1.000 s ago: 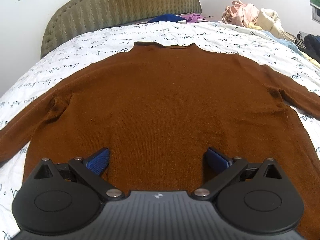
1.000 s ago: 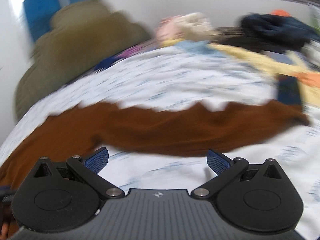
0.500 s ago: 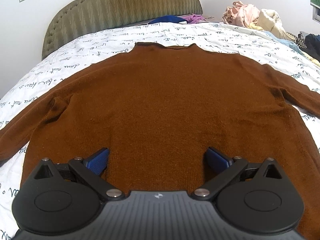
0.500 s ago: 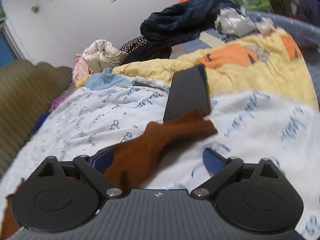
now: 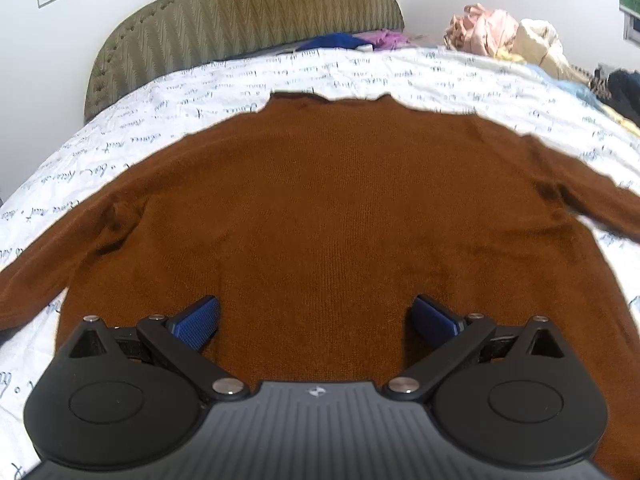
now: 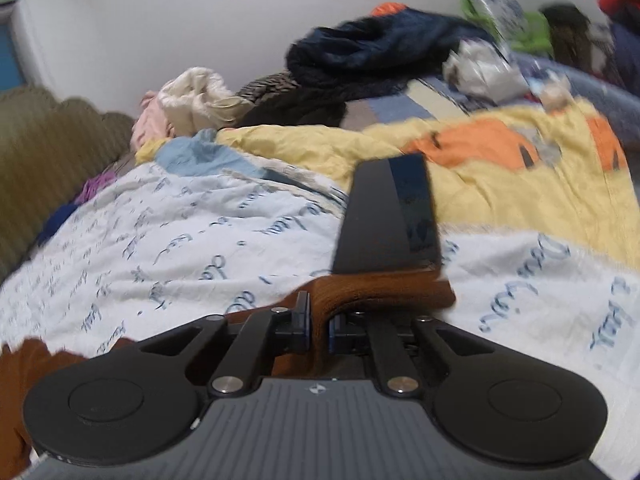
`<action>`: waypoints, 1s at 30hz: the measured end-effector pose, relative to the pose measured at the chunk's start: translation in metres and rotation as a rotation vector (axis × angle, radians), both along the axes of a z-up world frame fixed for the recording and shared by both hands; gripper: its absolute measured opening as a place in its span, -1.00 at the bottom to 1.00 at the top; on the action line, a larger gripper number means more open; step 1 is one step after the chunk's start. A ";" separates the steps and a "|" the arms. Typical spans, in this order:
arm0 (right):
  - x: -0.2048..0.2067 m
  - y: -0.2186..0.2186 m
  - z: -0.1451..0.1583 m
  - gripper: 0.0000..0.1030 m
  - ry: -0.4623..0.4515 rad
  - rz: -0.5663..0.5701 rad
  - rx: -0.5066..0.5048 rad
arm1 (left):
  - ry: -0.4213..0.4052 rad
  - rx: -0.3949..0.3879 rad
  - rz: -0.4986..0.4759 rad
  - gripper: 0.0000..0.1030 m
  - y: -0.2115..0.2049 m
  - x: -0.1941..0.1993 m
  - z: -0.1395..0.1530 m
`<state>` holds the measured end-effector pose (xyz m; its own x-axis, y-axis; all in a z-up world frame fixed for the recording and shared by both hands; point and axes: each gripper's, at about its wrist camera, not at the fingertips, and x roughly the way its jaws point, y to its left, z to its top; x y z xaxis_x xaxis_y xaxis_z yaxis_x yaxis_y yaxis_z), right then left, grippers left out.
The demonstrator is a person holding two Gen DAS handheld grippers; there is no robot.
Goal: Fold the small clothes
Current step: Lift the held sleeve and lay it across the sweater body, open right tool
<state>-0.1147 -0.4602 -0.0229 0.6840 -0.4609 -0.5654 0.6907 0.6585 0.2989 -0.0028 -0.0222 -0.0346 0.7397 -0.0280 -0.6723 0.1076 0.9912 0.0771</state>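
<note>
The brown sweater (image 5: 340, 216) lies flat and unfolded ahead of the wide-open left hand-held gripper (image 5: 316, 320), while the right hand-held gripper (image 6: 318, 330) has just pinched its sleeve (image 6: 384, 292).

The left gripper (image 5: 314, 318) hovers with fingers (image 5: 198, 322) spread wide; the right gripper (image 6: 318, 328) has just closed, seemingly pinching cloth.
</note>
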 end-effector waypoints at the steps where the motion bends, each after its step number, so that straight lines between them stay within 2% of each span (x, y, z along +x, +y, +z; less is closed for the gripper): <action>1: 0.003 0.005 0.004 -0.77 0.008 0.015 -0.020 | -0.011 -0.010 0.004 1.00 0.002 -0.002 0.004; 5: 0.015 0.022 0.018 -0.78 0.030 0.070 -0.086 | -0.042 -0.029 0.013 1.00 0.011 -0.005 0.020; 13: 0.046 0.073 0.047 -0.79 0.034 0.225 -0.174 | -0.094 0.002 0.061 1.00 0.036 -0.008 0.037; 30: 0.142 0.205 0.079 -0.79 0.005 0.552 -0.281 | -0.074 0.012 0.168 1.00 0.081 -0.008 0.037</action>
